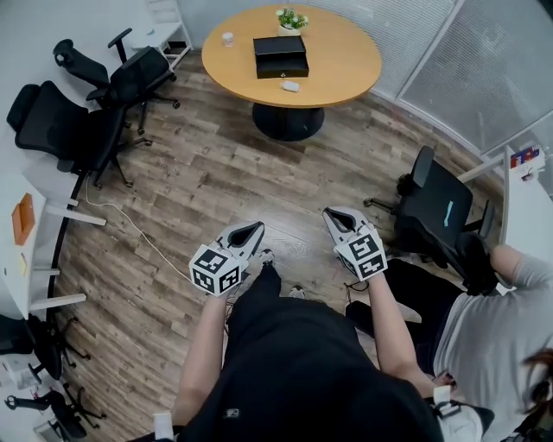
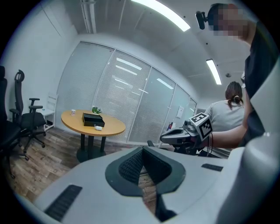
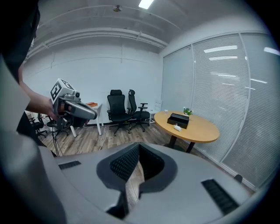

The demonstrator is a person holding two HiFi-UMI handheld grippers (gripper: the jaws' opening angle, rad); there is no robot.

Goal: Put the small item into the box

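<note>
A black box point(image 1: 281, 56) lies on the round wooden table point(image 1: 346, 65) at the far end of the room, with a small white item point(image 1: 291, 85) just in front of it. Both also show in the left gripper view, box point(image 2: 92, 119) and item point(image 2: 98, 127), and in the right gripper view, box point(image 3: 178, 120) and item point(image 3: 177, 127). My left gripper point(image 1: 251, 231) point(image 2: 141, 168) and right gripper point(image 1: 337, 217) point(image 3: 136, 168) are held at waist height over the wood floor, far from the table. Both are shut with nothing between the pads.
Two black office chairs point(image 1: 60, 121) point(image 1: 138, 73) stand left of the table, and another chair point(image 1: 436, 211) is at my right. A person in grey point(image 1: 492, 319) sits close at the right. A potted plant point(image 1: 291, 19) and a cup point(image 1: 227, 39) share the table. A white cable point(image 1: 130, 224) runs across the floor.
</note>
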